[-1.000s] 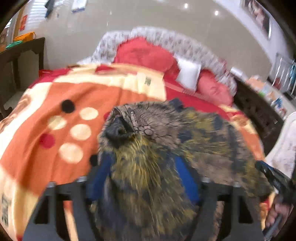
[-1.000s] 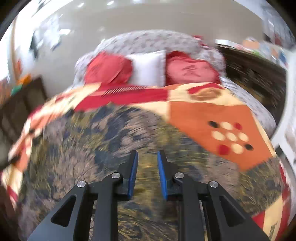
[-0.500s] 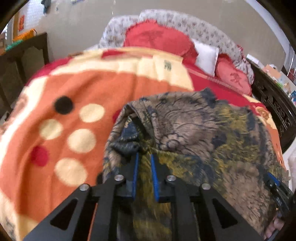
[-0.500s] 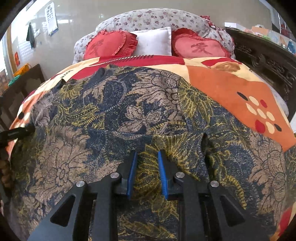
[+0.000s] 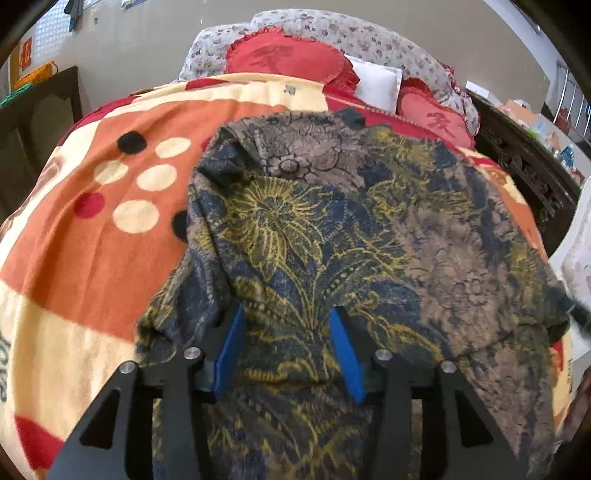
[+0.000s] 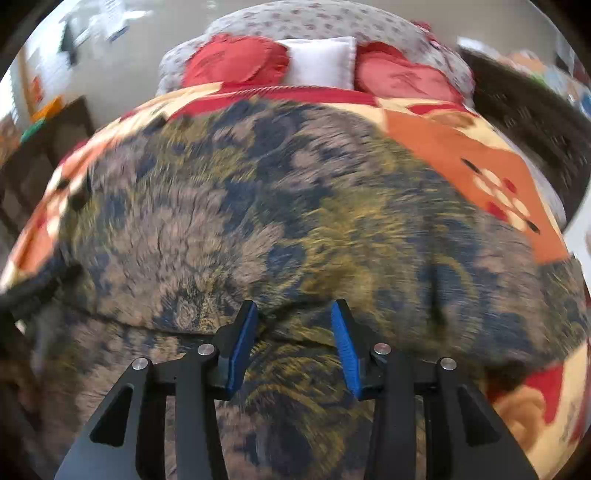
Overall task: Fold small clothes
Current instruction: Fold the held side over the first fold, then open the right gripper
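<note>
A soft floral garment (image 5: pixel 332 229), printed in navy, tan and yellow, is seen spread over an orange, cream and red fleece blanket (image 5: pixel 92 229) on the bed. The left gripper (image 5: pixel 284 336) and right gripper (image 6: pixel 293 334) are held with jaws wide, cloth lying between the blue pads. Red cushions (image 6: pixel 236 62) and a white pillow (image 6: pixel 321 61) are set at the head.

An orange, cream and red blanket (image 5: pixel 92 229) with spotted patches covers a bed. At the far end, two red cushions (image 5: pixel 288 59) flank a white pillow (image 6: pixel 321 61) against a floral headboard (image 6: pixel 314 18). Dark wooden furniture (image 5: pixel 524 166) stands on the right.
</note>
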### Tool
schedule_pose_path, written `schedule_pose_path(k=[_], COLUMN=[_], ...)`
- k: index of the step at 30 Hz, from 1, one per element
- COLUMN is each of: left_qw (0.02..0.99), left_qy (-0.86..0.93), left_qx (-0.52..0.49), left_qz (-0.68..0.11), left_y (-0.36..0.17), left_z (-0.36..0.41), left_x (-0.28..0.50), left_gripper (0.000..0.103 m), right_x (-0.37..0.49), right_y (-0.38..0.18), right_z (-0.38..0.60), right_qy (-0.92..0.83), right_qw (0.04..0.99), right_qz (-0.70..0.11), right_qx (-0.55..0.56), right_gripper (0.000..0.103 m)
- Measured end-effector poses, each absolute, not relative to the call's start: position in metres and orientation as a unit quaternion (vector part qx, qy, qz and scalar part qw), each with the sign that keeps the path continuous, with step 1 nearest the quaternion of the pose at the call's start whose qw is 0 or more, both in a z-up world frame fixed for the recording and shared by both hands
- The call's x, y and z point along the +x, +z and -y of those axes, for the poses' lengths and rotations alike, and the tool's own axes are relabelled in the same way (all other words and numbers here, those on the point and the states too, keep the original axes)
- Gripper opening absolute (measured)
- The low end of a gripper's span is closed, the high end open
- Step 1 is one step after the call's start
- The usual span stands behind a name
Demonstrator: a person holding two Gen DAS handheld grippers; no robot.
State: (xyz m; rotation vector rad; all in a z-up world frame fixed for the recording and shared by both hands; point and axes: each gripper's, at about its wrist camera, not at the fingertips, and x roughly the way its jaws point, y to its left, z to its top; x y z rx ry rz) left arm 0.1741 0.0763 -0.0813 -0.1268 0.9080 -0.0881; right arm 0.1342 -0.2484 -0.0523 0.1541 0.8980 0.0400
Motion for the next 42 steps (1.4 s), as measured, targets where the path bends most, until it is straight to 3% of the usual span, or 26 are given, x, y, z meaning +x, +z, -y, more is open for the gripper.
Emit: schedule_pose_path(k=[3, 7, 12, 19, 27, 29, 30, 31, 32, 42], left_qw=[0.903, 0.904, 0.9, 0.897, 0.897, 0.897, 0.897, 0.897, 0.897, 0.898], left_qy=[-0.04, -0.049, -0.057, -0.054, -0.053, -0.054, -0.054, -0.054, -0.054, -0.061], left_qx=[-0.067, -0.06, -0.025, -0.025, -0.028, -0.029, -0.03, -0.03, -0.031, -0.045], left_qz=[-0.422, -0.42, -0.431, -0.438, -0.438, -0.438, -0.438, -0.438, -0.438, -0.433], left_y=[-0.076, -0.086, -0.098, -0.103, -0.103, -0.103, -0.104, -0.104, -0.104, -0.103], left_z=[-0.081, -0.078, -0.06, -0.062, -0.063, -0.064, -0.064, -0.064, -0.064, -0.068], left_x=[0.148, 0.116, 0.108, 0.111, 0.112, 0.112, 0.112, 0.112, 0.112, 0.111], left_gripper=[0.08, 0.084, 0.103, 0.103, 0.103, 0.103, 0.103, 0.103, 0.103, 0.103], right_x=[0.11, 0.086, 0.048, 0.018, 0.04, 0.04, 0.04, 0.041, 0.043, 0.051], right_y=[-0.012, 0.004, -0.023, -0.102, -0.149, -0.15, -0.146, -0.14, -0.131, 0.093], right_z=[0.297, 0.395, 0.539, 0.63, 0.637, 0.639, 0.64, 0.641, 0.642, 0.636], right_qy=[-0.013, -0.095, -0.186, -0.159, -0.14, -0.15, -0.155, -0.153, -0.156, -0.135], right_qw=[0.92, 0.914, 0.869, 0.794, 0.751, 0.755, 0.76, 0.769, 0.78, 0.916], right_qz=[-0.383, -0.382, -0.402, -0.371, -0.344, -0.334, -0.327, -0.319, -0.318, -0.209], right_qx=[0.089, 0.101, 0.218, 0.454, 0.546, 0.544, 0.539, 0.532, 0.516, 0.315], right_gripper=[0.054, 0.062, 0.062, 0.062, 0.06, 0.046, 0.033, 0.022, 0.018, 0.016])
